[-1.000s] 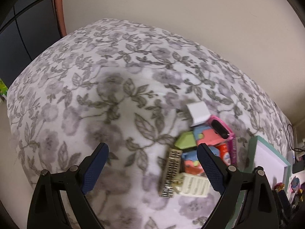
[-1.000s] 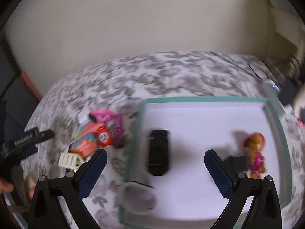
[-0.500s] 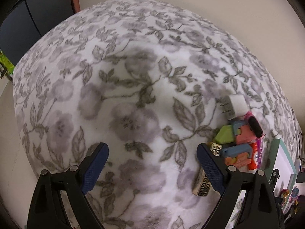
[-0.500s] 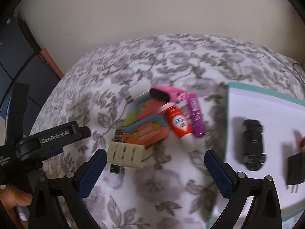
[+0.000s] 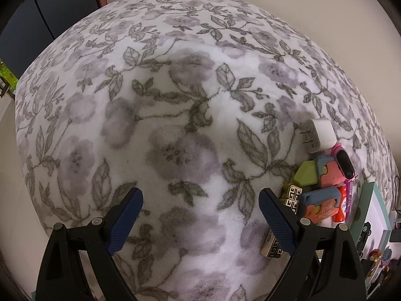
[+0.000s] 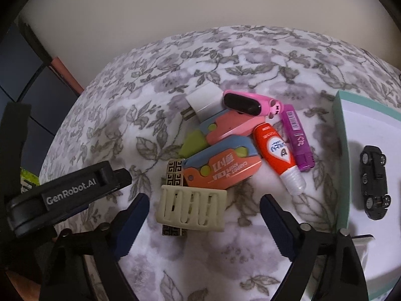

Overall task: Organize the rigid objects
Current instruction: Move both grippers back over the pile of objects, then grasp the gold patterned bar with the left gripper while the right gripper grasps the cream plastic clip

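**Inspector:** Right wrist view first. What do you record?

**Operator:** My right hand-held gripper (image 6: pixel 204 212) hangs above a pile of small things on a flowered blanket (image 6: pixel 155 105). Its jaws have just been closing a little, yet they are spread with nothing pinched. A cream comb-like clip (image 6: pixel 191 208) lies between the fingertips in the picture, resting on a patterned block (image 6: pixel 175 169); I see no pad pressing on it.

**Inspector:** The rest of the pile?

**Operator:** Beyond the clip lies an orange and blue toy knife (image 6: pixel 221 168). A second pink and blue one (image 6: pixel 225 128) lies behind it with a green piece (image 6: pixel 191 144) at its left end. A white plug (image 6: pixel 203 101) and a pink band (image 6: pixel 250 101) sit at the far side. A red tube (image 6: pixel 278 151) and a purple stick (image 6: pixel 297 138) lie side by side to the right.

**Inspector:** And the tray?

**Operator:** A green-rimmed tray (image 6: pixel 340 135) stands just beside the pile, with a black toy car (image 6: pixel 374 181) inside.

**Inspector:** Left side?

**Operator:** My left hand-held gripper (image 5: pixel 200 215) is spread wide over bare blanket, holding nothing. The pile is off to its right, the plug (image 5: pixel 318 135) at its far end.
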